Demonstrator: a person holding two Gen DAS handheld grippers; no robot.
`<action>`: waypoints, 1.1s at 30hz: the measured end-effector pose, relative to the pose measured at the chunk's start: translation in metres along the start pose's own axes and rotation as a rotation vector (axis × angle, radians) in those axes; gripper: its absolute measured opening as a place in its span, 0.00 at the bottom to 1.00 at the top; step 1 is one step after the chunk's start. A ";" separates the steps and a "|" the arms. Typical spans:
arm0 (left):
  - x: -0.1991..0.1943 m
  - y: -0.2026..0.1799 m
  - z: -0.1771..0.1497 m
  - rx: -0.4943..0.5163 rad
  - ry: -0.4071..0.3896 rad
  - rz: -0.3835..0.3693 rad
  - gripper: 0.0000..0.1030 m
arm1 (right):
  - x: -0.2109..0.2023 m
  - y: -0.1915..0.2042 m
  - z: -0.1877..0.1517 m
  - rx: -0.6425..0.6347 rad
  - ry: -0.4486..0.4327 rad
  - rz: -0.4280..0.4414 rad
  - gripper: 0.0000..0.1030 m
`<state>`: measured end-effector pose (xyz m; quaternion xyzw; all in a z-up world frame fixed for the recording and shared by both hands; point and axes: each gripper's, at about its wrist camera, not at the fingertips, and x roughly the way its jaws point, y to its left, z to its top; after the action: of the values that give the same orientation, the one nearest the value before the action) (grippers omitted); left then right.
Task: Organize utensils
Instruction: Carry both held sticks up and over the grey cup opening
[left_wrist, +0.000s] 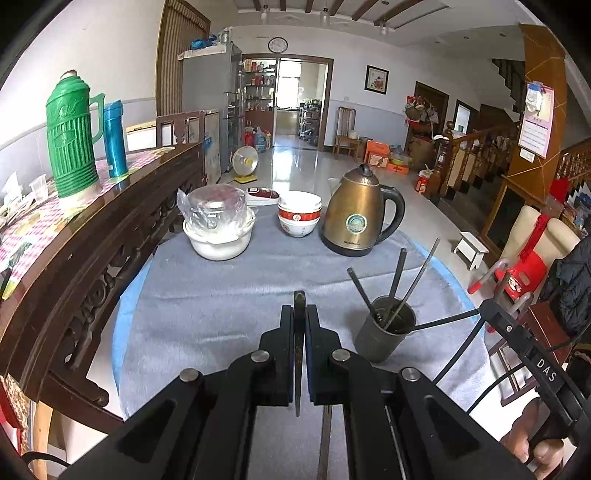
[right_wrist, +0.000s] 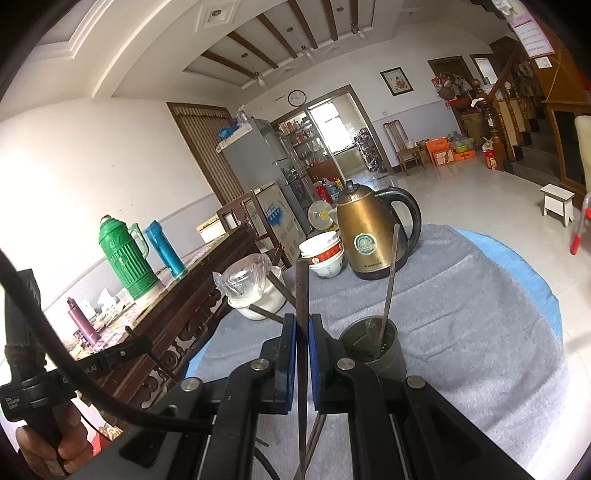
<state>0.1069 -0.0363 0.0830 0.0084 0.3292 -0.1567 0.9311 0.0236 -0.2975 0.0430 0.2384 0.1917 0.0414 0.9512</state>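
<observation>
Left gripper (left_wrist: 299, 325) clamped on a dark chopstick (left_wrist: 299, 306), stick running back between the pads and poking out past the tips. Right gripper (right_wrist: 303, 332) also pinched tight on a chopstick (right_wrist: 302, 288), its end rising above the jaws. Below each gripper, another thin stick lies on the grey cloth (left_wrist: 221, 295).

Just ahead, right of the left gripper: metal cup (left_wrist: 386, 332) standing on the cloth, three chopsticks leaning inside it, tops fanning up and right. The right wrist view shows the same cup (right_wrist: 384, 350) just beside the right pads, one stick clearly upright in it.

Further back on the cloth: white pot (left_wrist: 219, 240) with a plastic-wrapped bowl on top, stacked bowls (left_wrist: 299, 216), brass kettle (left_wrist: 356, 214).

Left, on the wooden sideboard (left_wrist: 110, 229): green thermos (left_wrist: 72, 136), blue flask (left_wrist: 115, 138).
</observation>
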 end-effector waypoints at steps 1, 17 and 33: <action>-0.001 -0.001 0.002 0.002 -0.001 -0.006 0.05 | -0.001 -0.001 0.001 0.001 -0.003 0.000 0.07; -0.026 -0.012 0.030 -0.004 -0.044 -0.122 0.05 | -0.024 0.002 0.042 -0.039 -0.095 -0.041 0.07; -0.041 -0.051 0.059 0.019 -0.158 -0.171 0.05 | -0.018 -0.006 0.079 -0.053 -0.201 -0.053 0.07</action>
<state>0.0975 -0.0804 0.1592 -0.0230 0.2529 -0.2388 0.9373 0.0374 -0.3405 0.1102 0.2109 0.1004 -0.0030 0.9723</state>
